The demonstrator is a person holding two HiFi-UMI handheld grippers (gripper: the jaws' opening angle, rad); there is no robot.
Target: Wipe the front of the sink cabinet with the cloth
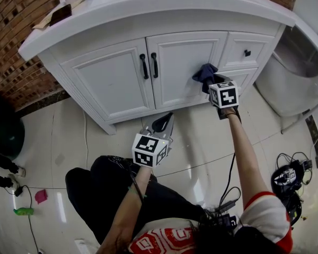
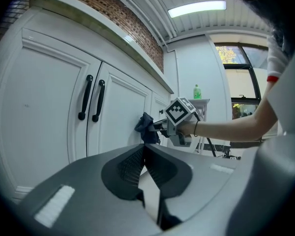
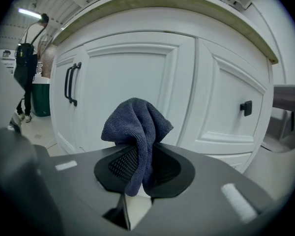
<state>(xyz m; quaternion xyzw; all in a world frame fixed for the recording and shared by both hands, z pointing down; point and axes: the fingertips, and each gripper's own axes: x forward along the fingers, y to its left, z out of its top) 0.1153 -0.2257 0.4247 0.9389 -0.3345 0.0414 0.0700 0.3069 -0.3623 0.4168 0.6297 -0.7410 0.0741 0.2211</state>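
Note:
The white sink cabinet (image 1: pixel 122 78) has two doors with black handles (image 1: pixel 149 65) and small drawers at its right. A dark blue cloth (image 1: pixel 204 72) is bunched against the right door's lower right corner. My right gripper (image 1: pixel 211 81) is shut on the cloth (image 3: pixel 136 130), which hangs down between its jaws close to the door panel (image 3: pixel 128 82). My left gripper (image 1: pixel 161 125) hangs lower, over the floor in front of the cabinet, jaws shut with nothing in them (image 2: pixel 143 157). From the left gripper view the cloth (image 2: pixel 146 128) and right gripper (image 2: pixel 156 128) show against the door.
Brick wall (image 1: pixel 10 20) runs behind the cabinet. A white tub (image 1: pixel 291 73) stands at the right, cables and a black device (image 1: pixel 289 176) on the floor beside it. A green bottle (image 1: pixel 24 211) and pink item (image 1: pixel 41 196) lie at the left. A person (image 3: pixel 27 68) stands beyond the cabinet's left end.

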